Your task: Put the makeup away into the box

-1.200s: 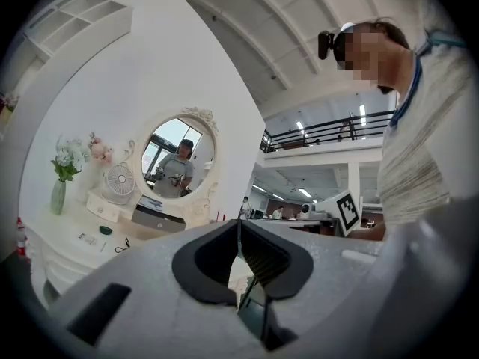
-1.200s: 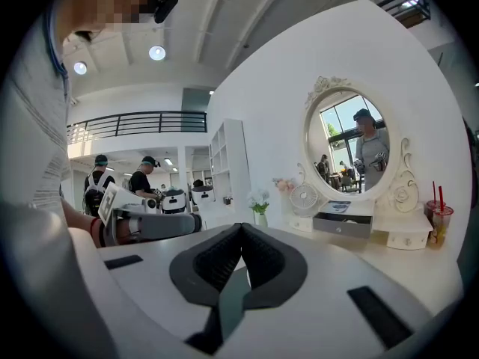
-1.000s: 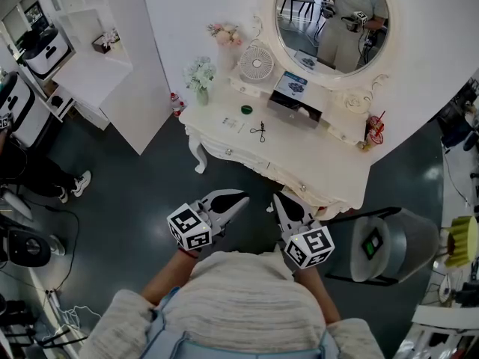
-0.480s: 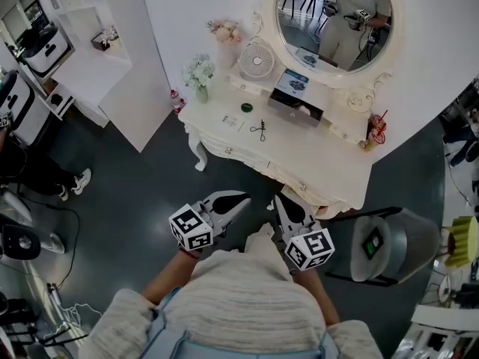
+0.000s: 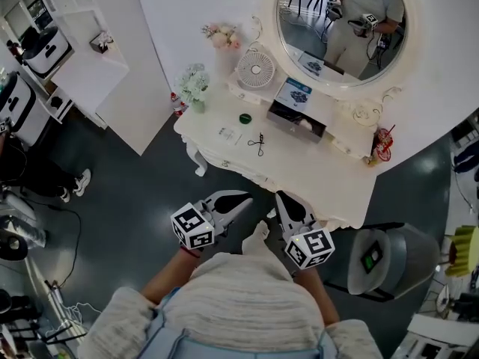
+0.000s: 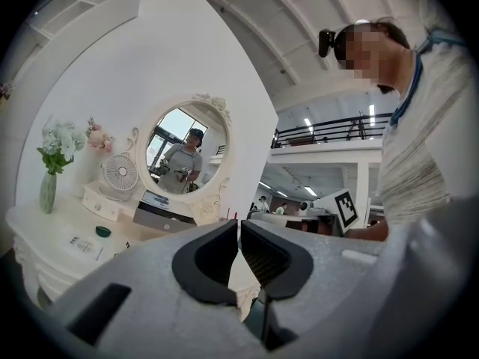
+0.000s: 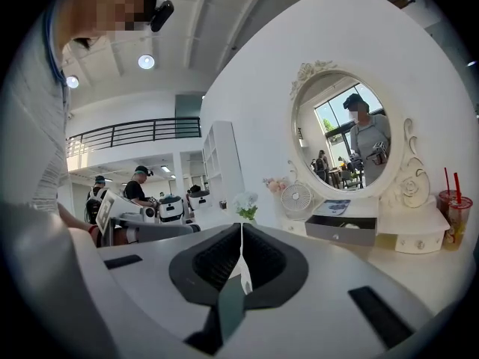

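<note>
Head view: the white worktop (image 5: pixel 299 163) lies in the upper middle of the frame. The makeup is on its left part: a small green pot (image 5: pixel 245 118), a flat packet (image 5: pixel 228 134) and a thin metal tool (image 5: pixel 259 142), perhaps a lash curler. The box (image 5: pixel 296 123) stands open just right of them, below the mirror (image 5: pixel 340 21). The left gripper (image 5: pixel 241 199) and the right gripper (image 5: pixel 281 199) are low in the frame, apart from the worktop edge.

Left gripper view: the jaws of the left gripper (image 6: pixel 239 226) are pressed together with nothing between them. The green pot (image 6: pixel 103 231) shows at the lower left, well apart from the jaws.

Right gripper view: the right gripper (image 7: pixel 241 234) is also pressed together and empty. The box (image 7: pixel 346 226) is at the middle right.

I judge the step in hand to be the approach. To do it well, spread the jaws before arriving. Pinch the pot at its middle, gently, because it may slide. The thin tool lies flat, so come from above and take a raised part.
</note>
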Motion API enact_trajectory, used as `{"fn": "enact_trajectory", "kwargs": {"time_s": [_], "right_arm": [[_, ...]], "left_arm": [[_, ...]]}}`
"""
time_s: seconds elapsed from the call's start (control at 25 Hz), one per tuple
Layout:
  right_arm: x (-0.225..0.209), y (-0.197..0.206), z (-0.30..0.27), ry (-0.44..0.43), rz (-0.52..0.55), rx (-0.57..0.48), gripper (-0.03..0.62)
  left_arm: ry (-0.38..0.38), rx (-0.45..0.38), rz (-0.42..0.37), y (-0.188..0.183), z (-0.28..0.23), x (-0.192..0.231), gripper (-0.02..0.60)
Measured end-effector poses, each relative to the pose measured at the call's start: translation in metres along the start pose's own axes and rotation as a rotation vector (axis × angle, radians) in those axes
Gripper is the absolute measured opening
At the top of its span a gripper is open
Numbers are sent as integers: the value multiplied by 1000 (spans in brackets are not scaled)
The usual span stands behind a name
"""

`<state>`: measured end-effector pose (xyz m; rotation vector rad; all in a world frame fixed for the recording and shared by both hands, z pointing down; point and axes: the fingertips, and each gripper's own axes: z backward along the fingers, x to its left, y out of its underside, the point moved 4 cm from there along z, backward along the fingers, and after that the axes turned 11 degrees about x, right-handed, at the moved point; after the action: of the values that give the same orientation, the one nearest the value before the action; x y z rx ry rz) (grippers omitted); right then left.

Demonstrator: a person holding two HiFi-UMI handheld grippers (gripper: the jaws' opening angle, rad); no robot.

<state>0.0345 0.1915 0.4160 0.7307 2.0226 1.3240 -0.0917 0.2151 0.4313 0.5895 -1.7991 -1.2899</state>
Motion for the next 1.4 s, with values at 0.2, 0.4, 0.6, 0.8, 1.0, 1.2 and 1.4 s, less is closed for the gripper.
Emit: {"fn": "enact_trajectory", "kwargs": {"time_s": [0.2, 0.4, 0.6, 0.8, 1.0, 1.2, 1.4], "right_arm": [[-32, -11, -22, -10, 6, 9, 11], [-64, -25, -38, -14, 4, 8, 11], [-93, -37, -49, -27, 9, 16, 11], [-119, -43, -56, -48, 14, 26, 11], [-141, -48, -61, -77, 31, 24, 11], [-155, -42, -65, -82, 16, 44, 11], [-164, -43, -72, -82, 14, 61, 11]], "left_arm": [[3, 12, 0, -13, -29, 27, 15], [1, 27, -1, -24, -56, 50, 15], [-16, 40, -9, -37, -82, 68, 15], [-45, 64, -20, -40, -106, 82, 15], [-81, 75, -25, -37, -124, 91, 17], [-109, 89, -29, -35, -132, 100, 17], [-123, 94, -15, -36, -138, 114, 17]]}}
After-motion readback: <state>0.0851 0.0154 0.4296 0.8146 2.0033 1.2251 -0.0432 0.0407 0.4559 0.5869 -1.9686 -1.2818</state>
